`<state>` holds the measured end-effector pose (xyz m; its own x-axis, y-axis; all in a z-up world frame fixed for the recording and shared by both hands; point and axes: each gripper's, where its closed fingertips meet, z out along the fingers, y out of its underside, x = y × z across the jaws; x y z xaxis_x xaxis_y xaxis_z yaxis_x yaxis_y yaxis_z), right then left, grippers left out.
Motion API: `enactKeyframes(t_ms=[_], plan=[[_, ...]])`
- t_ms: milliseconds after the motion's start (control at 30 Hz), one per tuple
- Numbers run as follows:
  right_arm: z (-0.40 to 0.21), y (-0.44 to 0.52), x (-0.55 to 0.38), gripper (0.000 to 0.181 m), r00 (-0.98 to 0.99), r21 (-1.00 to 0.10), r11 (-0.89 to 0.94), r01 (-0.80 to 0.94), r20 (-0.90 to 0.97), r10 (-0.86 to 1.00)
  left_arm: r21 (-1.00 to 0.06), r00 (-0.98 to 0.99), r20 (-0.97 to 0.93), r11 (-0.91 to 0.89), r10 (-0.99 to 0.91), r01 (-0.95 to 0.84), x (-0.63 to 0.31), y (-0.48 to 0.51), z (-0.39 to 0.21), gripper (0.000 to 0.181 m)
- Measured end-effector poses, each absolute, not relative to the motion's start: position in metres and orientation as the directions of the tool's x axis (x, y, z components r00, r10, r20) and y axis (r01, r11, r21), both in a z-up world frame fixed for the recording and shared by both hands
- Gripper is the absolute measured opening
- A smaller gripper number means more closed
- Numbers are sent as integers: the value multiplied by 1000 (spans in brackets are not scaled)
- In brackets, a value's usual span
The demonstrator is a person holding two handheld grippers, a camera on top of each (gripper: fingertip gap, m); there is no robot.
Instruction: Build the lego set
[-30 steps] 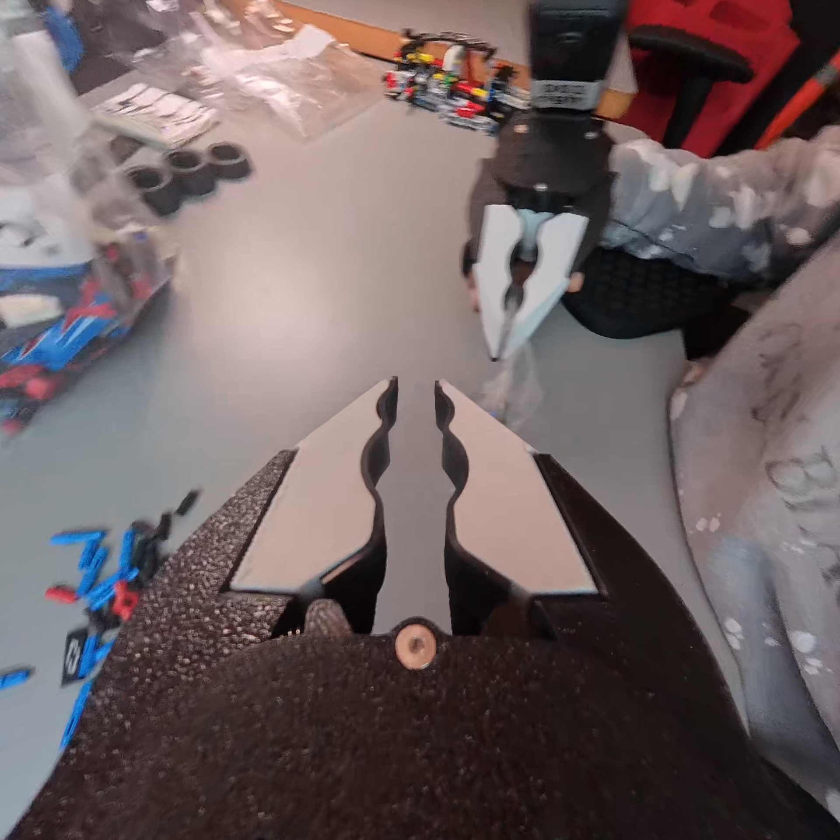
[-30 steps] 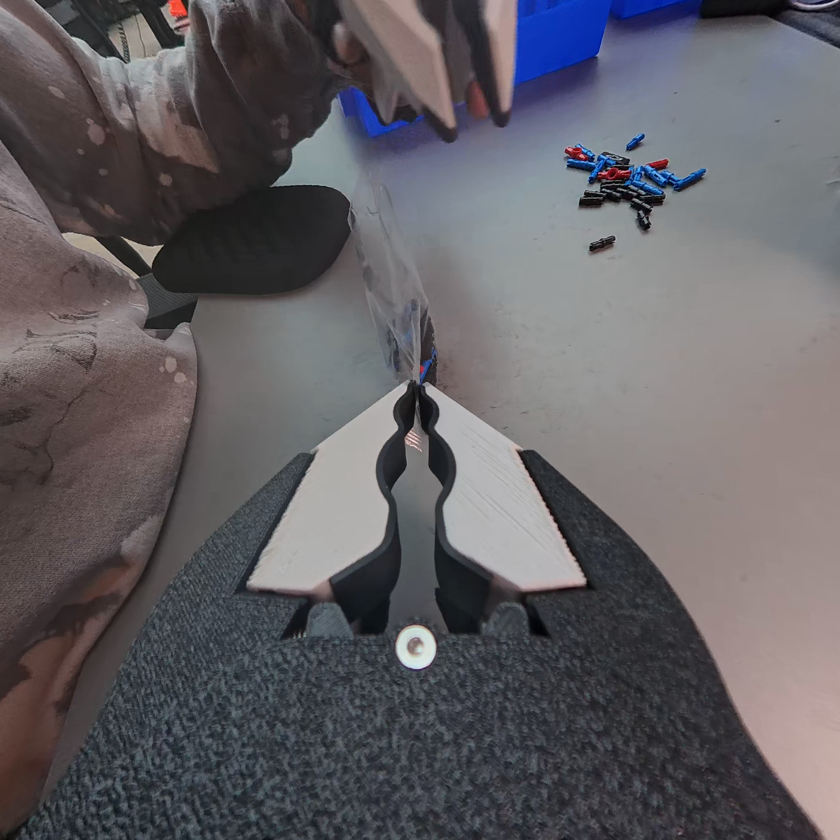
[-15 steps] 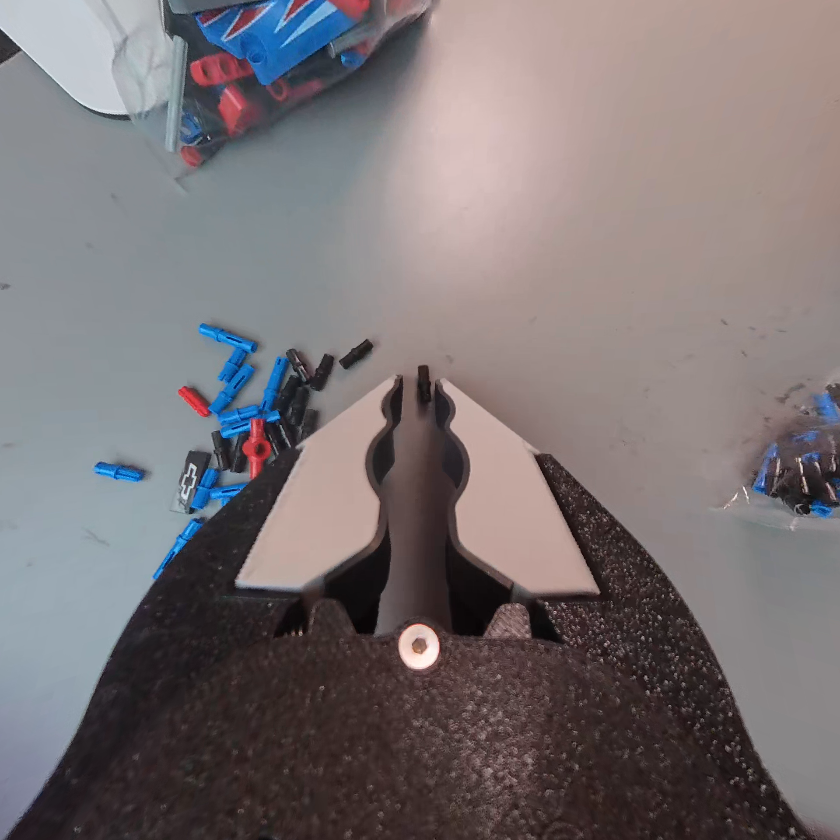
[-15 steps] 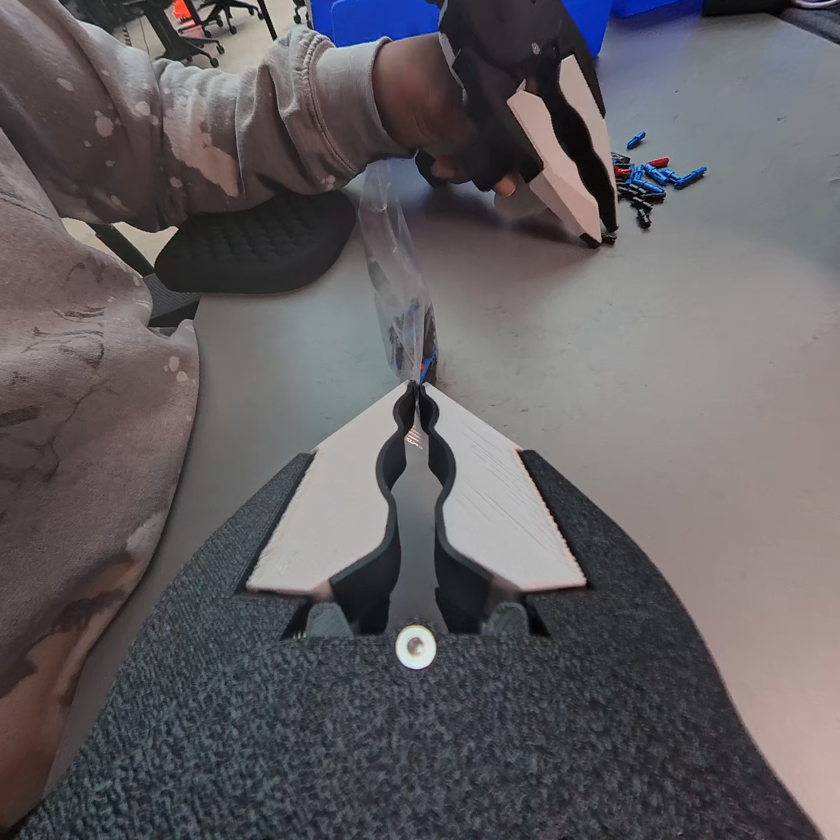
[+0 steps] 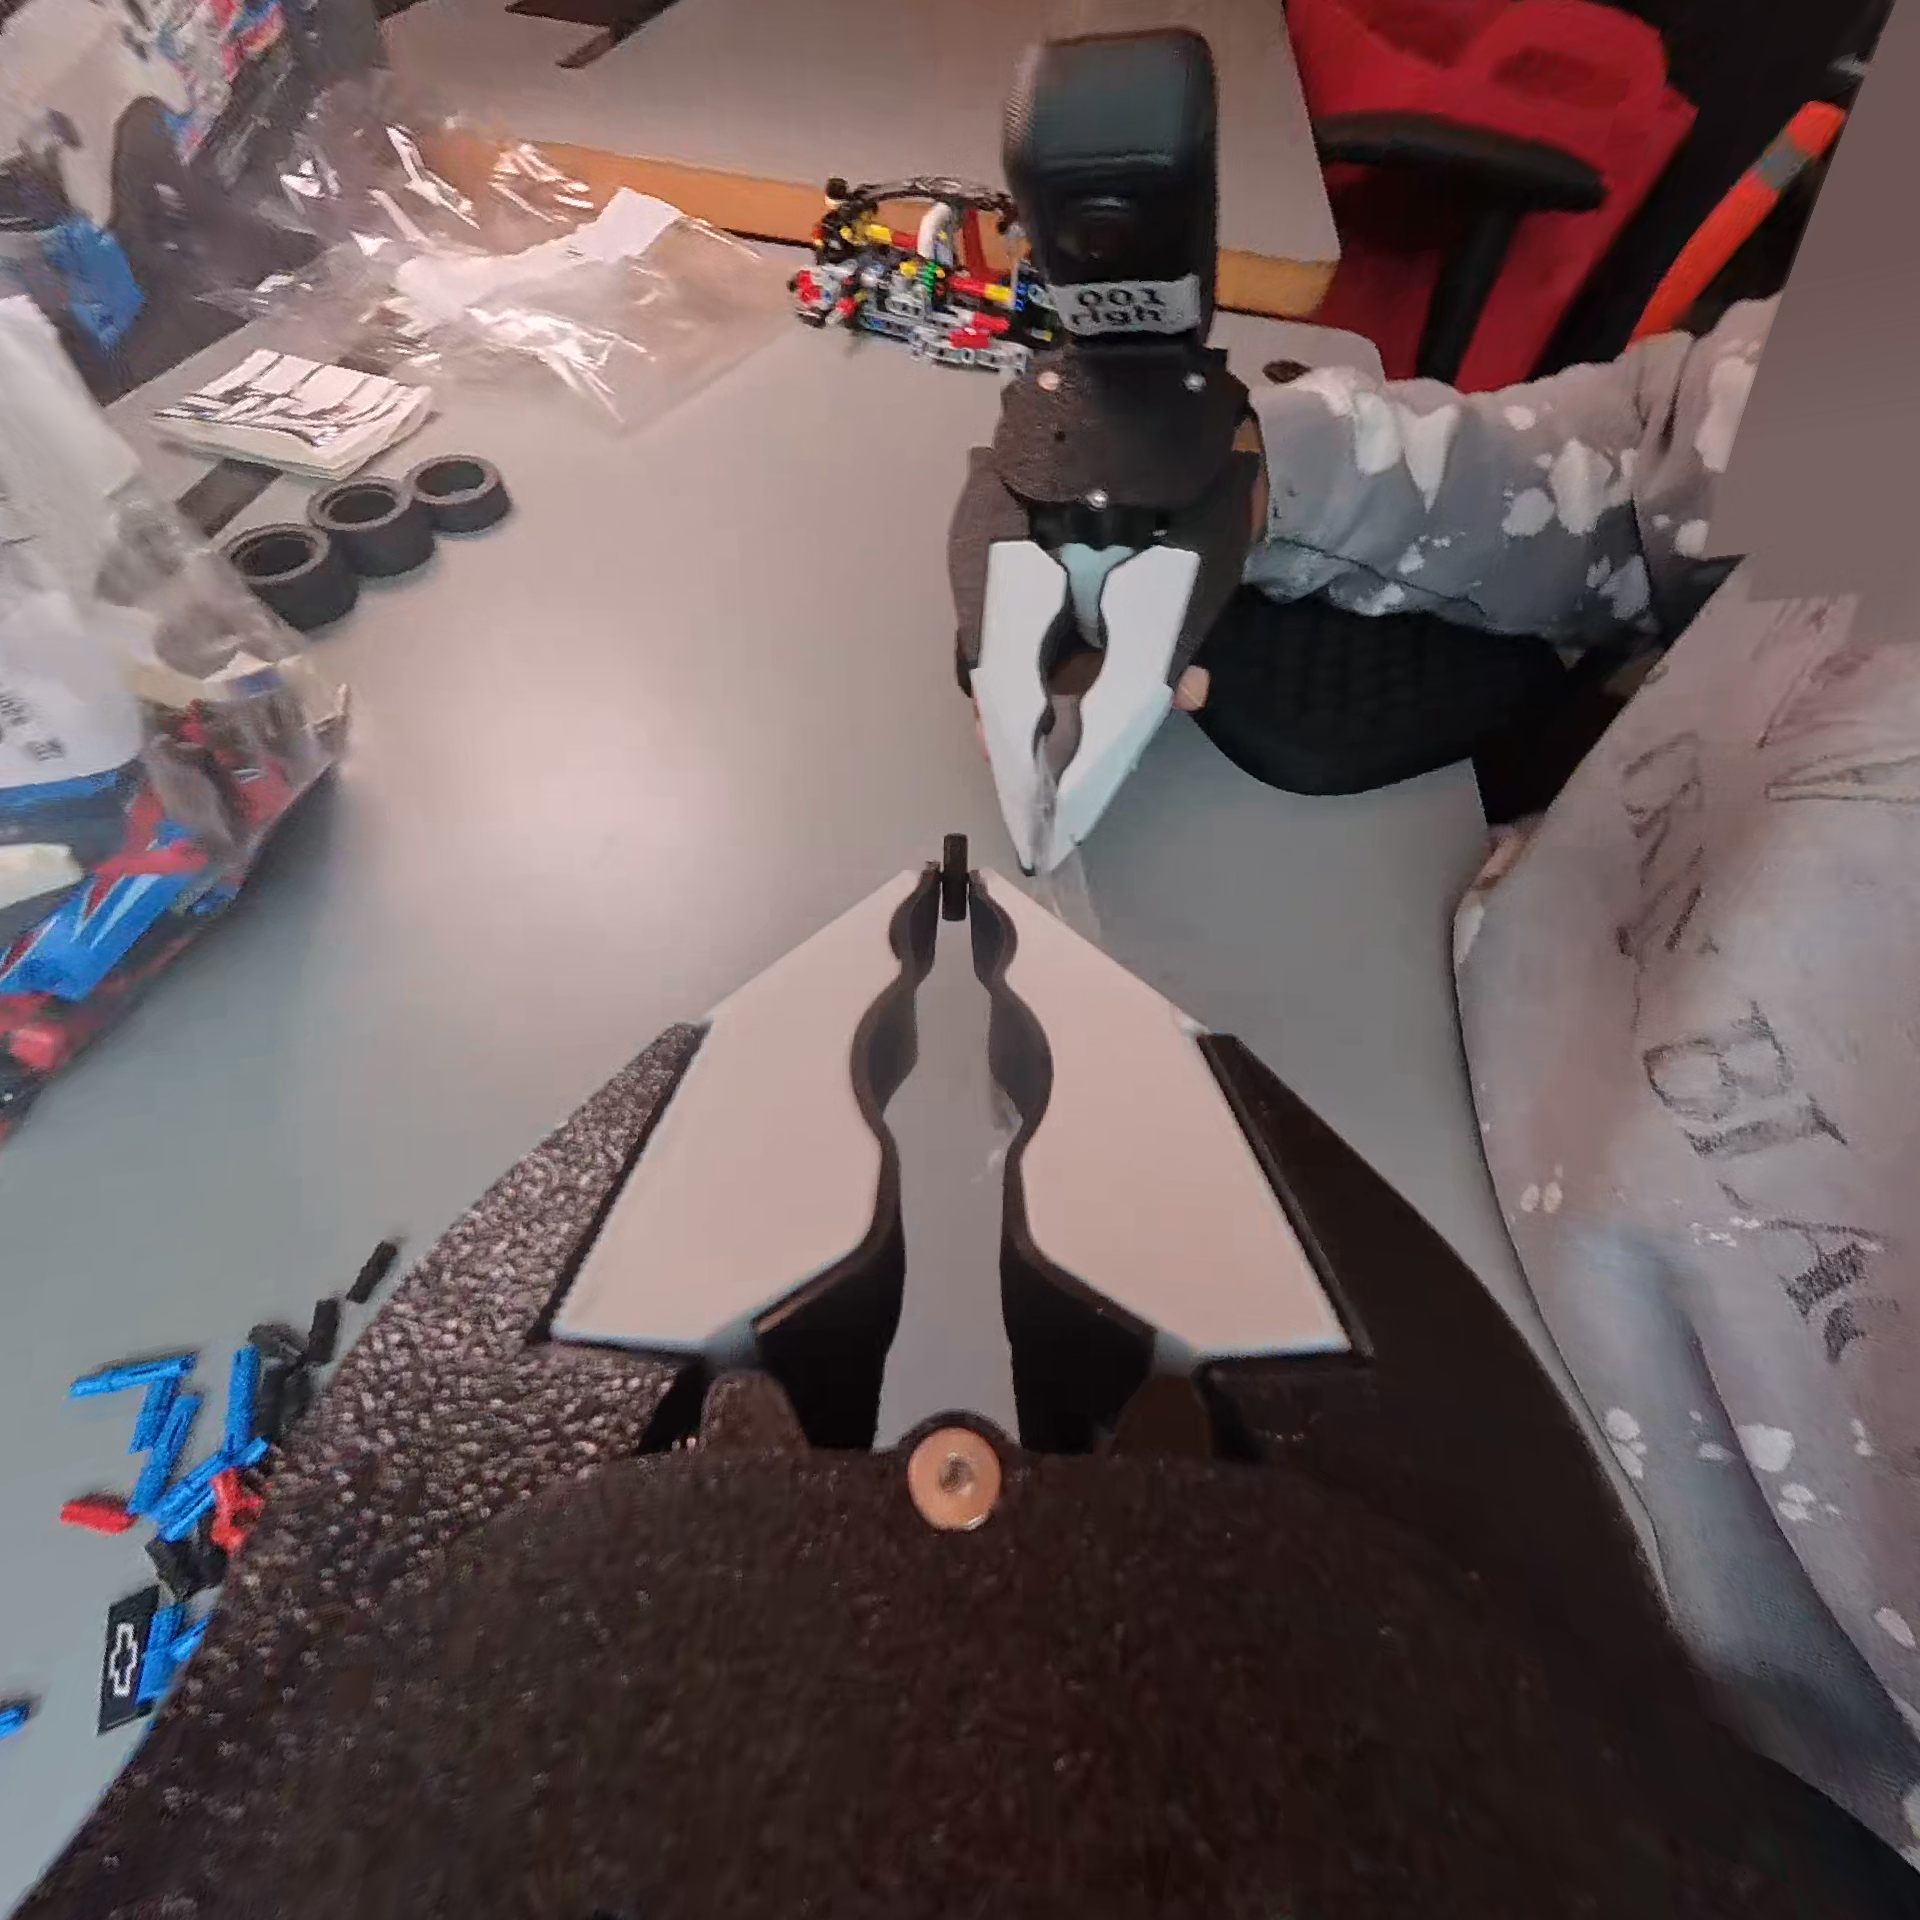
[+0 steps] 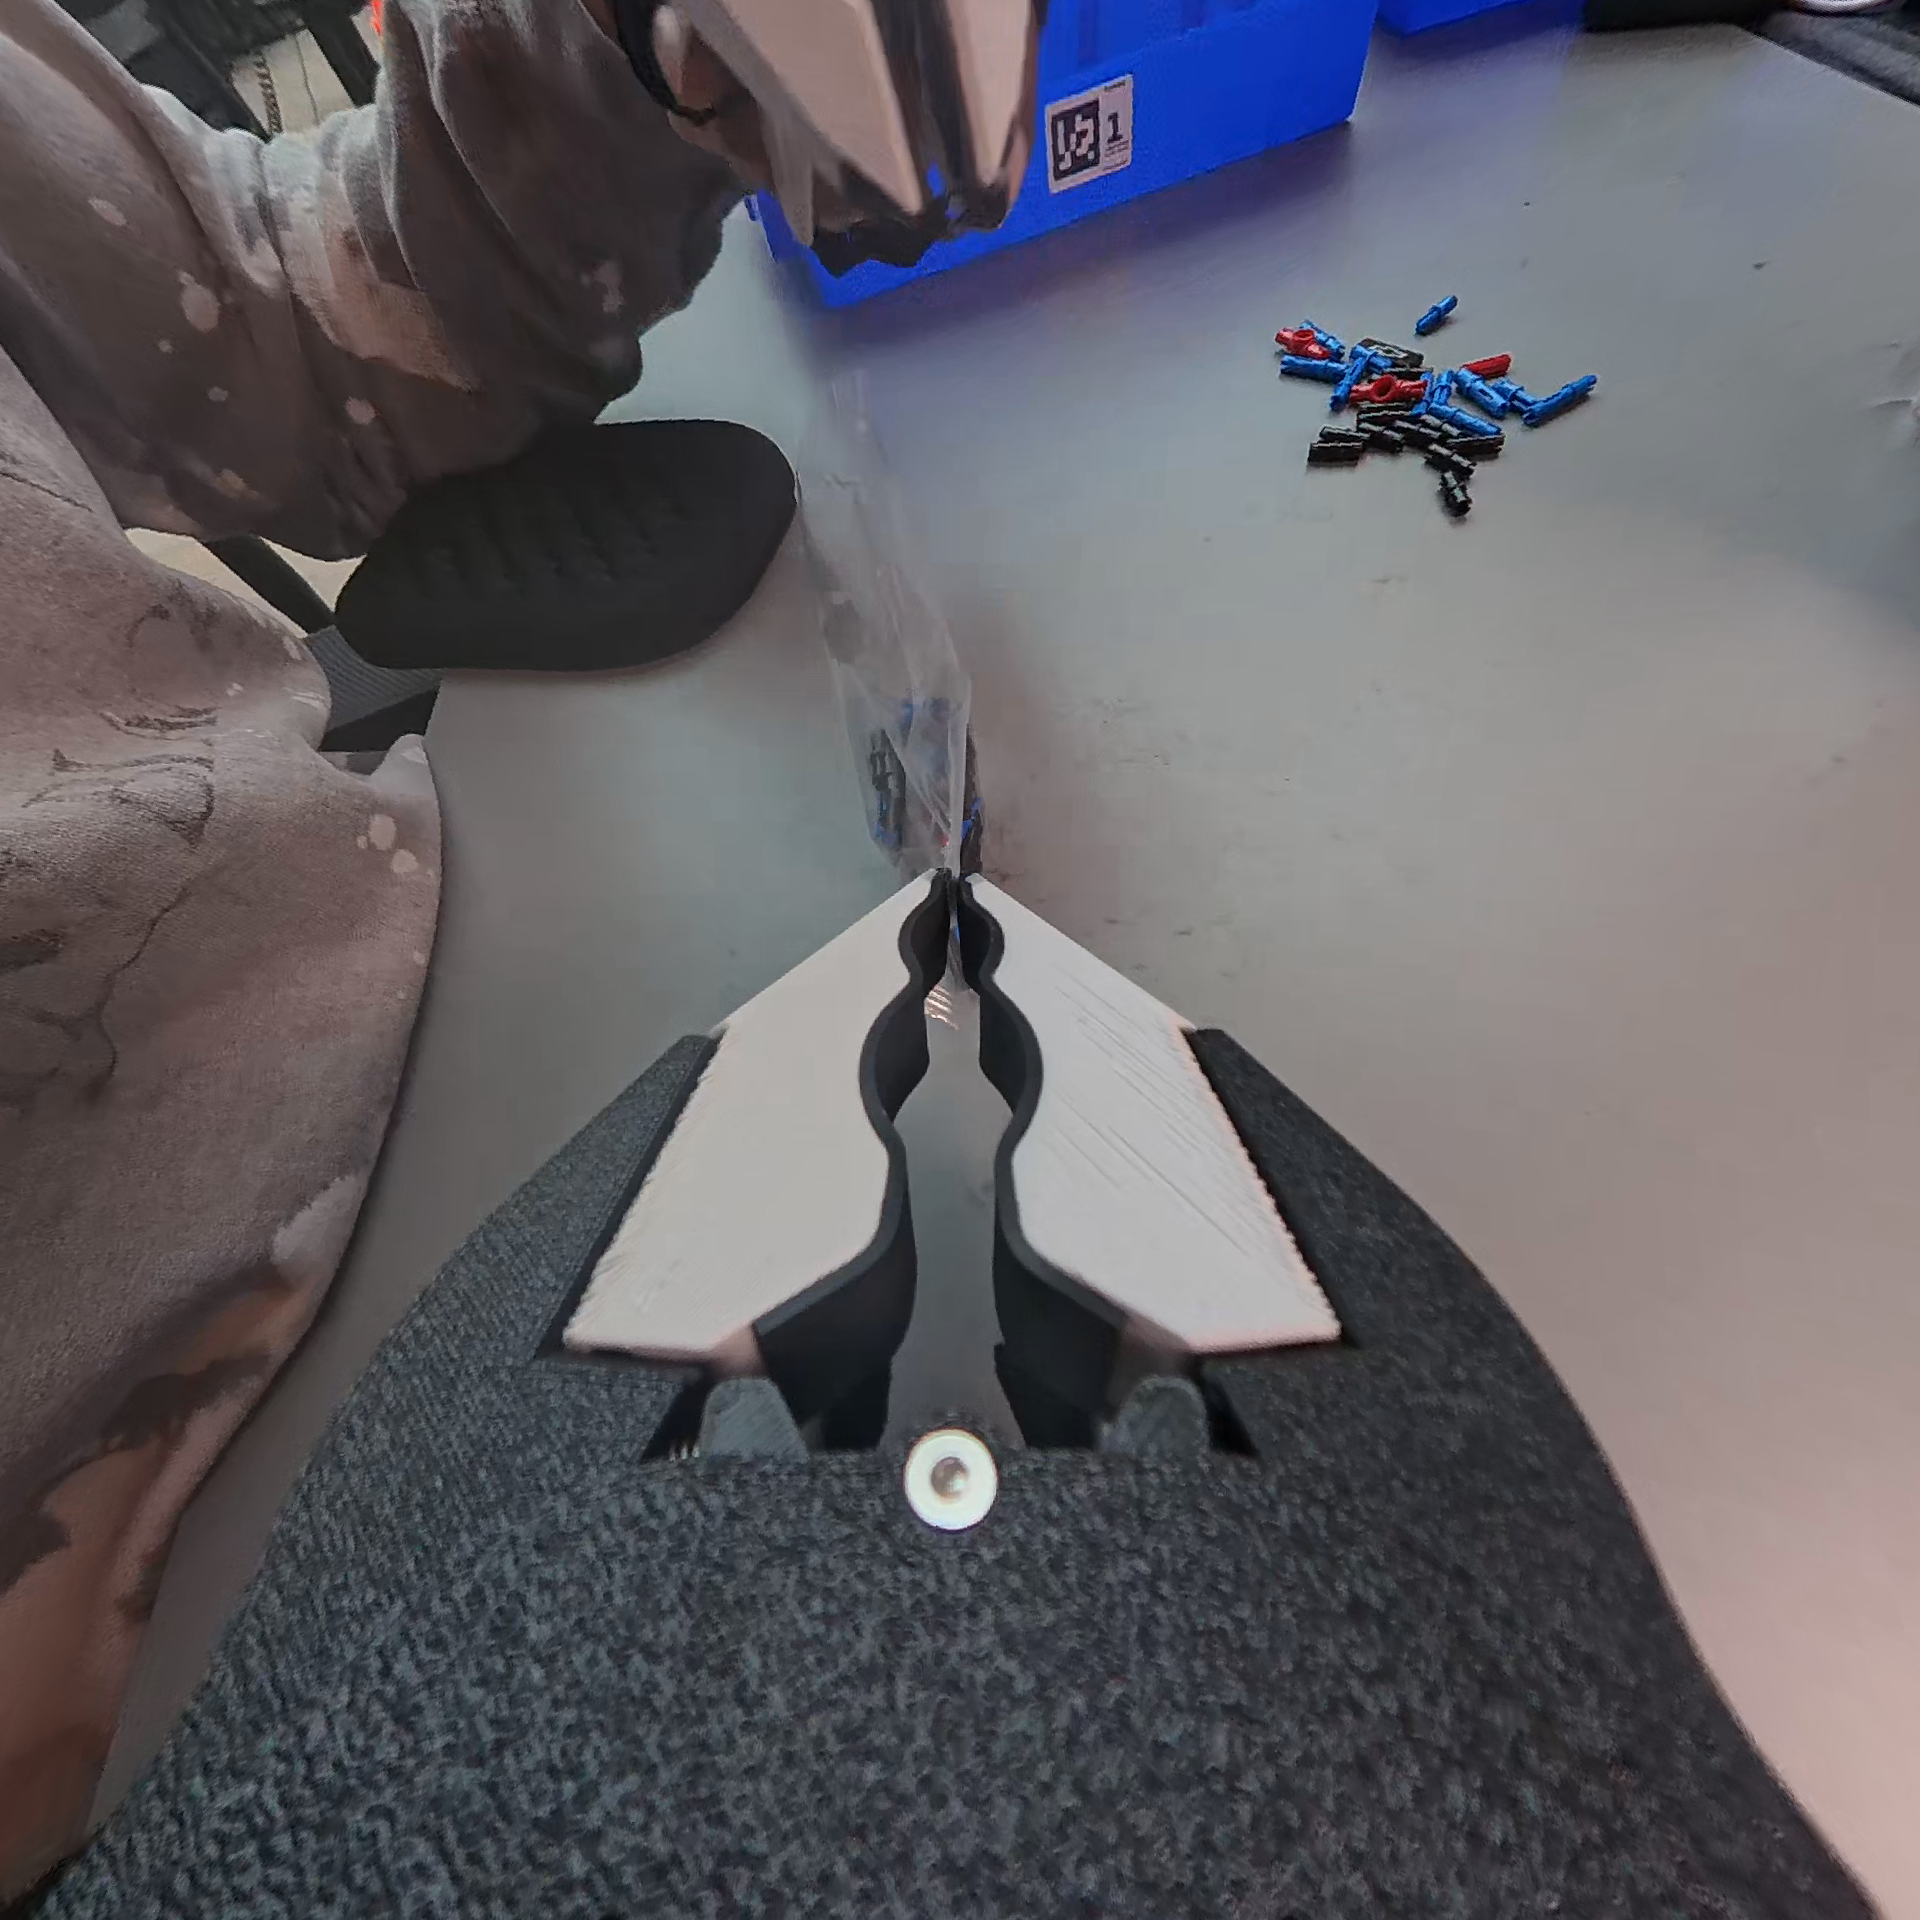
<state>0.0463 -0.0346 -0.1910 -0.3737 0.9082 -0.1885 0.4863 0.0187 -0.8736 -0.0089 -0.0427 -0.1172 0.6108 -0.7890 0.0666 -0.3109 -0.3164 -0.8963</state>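
Note:
My left gripper [image 5: 950, 885] is shut on a small black pin [image 5: 953, 854] that sticks out upright from its tips, held above the grey table [image 5: 644, 727]. My right gripper [image 6: 951, 883] is shut on the edge of a small clear plastic bag [image 6: 899, 727] holding blue and black pins. In the left wrist view the right gripper [image 5: 1039, 860] hangs tip-down just right of the pin. The left gripper [image 6: 894, 125] shows blurred at the top of the right wrist view. A pile of loose blue, black and red pins [image 6: 1423, 400] lies on the table and also shows in the left wrist view [image 5: 187, 1455].
A partly built lego chassis [image 5: 914, 291] sits at the table's far edge. Three black tyres [image 5: 364, 520], a sheet of printed paper [image 5: 291, 410], empty clear bags [image 5: 499, 291] and a bag of blue and red parts [image 5: 135, 790] lie left. A blue bin [image 6: 1195, 114] and a black armrest [image 6: 561, 540] are nearby. About 10 centimetres separates my left fingertips from my right.
My left gripper dipped to the loose pins, shut on a black pin, and has lifted it back up beside the right gripper. The right gripper has kept still, holding the bag.

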Motion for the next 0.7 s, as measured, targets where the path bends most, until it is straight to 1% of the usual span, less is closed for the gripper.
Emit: enactKeyframes(t_ms=[100,200,333,433,500,567,600,633,700], plan=[[-191,-35,46,1,-373,-873,24,487,-183,909,-873,553,65,-316,-831,-372,9,-56,-126,6],[-191,-35,46,1,-371,-873,21,488,-185,910,-837,537,65,-339,-841,-429,13,-59,-141,6],[-192,-35,46,1,-371,-872,24,489,-183,910,-845,523,88,-342,-848,-412,12,-62,-140,11],[-191,-34,46,1,-370,-873,20,487,-186,910,-865,594,79,-352,-801,-358,-10,-50,-132,13],[-191,-34,47,1,-369,-873,21,487,-184,911,-864,739,59,-405,-671,-298,-53,-27,-136,13],[-192,-34,47,1,-373,-873,24,488,-183,910,-835,898,-6,-493,-439,-246,-118,-2,-156,17],[-192,-35,47,1,-375,-872,26,489,-183,909,-810,948,-43,-544,-316,-218,-151,5,-170,19],[-192,-35,47,1,-378,-871,29,490,-183,908,-782,972,-55,-595,-230,-185,-175,7,-185,21],[-192,-36,47,1,-380,-871,31,490,-181,907,-734,985,-20,-666,-172,-132,-194,5,-212,25]])
